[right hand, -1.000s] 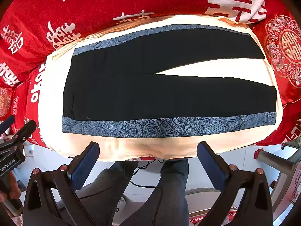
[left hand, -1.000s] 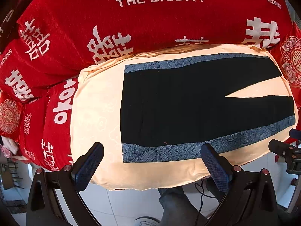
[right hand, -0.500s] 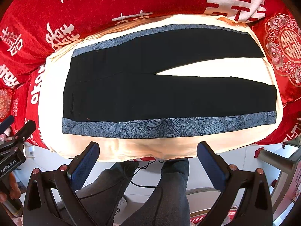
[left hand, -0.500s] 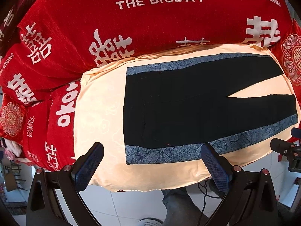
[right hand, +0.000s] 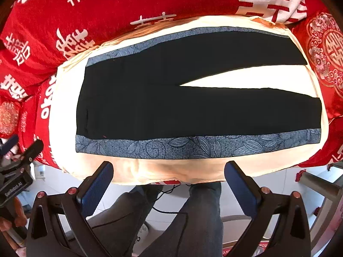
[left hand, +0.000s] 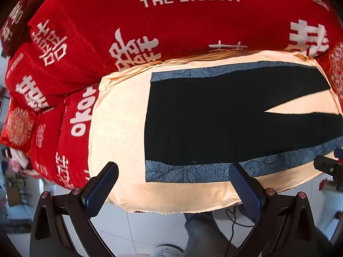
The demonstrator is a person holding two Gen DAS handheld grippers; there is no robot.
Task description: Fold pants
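Observation:
Black pants (left hand: 214, 120) with blue leaf-patterned side stripes lie flat on a cream cloth (left hand: 120, 124), waistband to the left and legs spread in a V to the right. They also show in the right wrist view (right hand: 171, 107). My left gripper (left hand: 173, 184) is open and empty, held above the near edge of the cloth by the waistband's near corner. My right gripper (right hand: 169, 180) is open and empty, above the near edge by the middle of the near leg's stripe (right hand: 193, 147).
The cream cloth (right hand: 64, 111) covers a bed with a red quilt (left hand: 171, 25) with white lettering behind and around it. The person's legs (right hand: 193, 214) stand on white floor tiles below. A red cushion (right hand: 328, 49) lies at the right.
The left gripper has drifted slightly left and closer along the near edge, so the pants sit further right in its view. The right gripper has barely moved. The pants have not moved.

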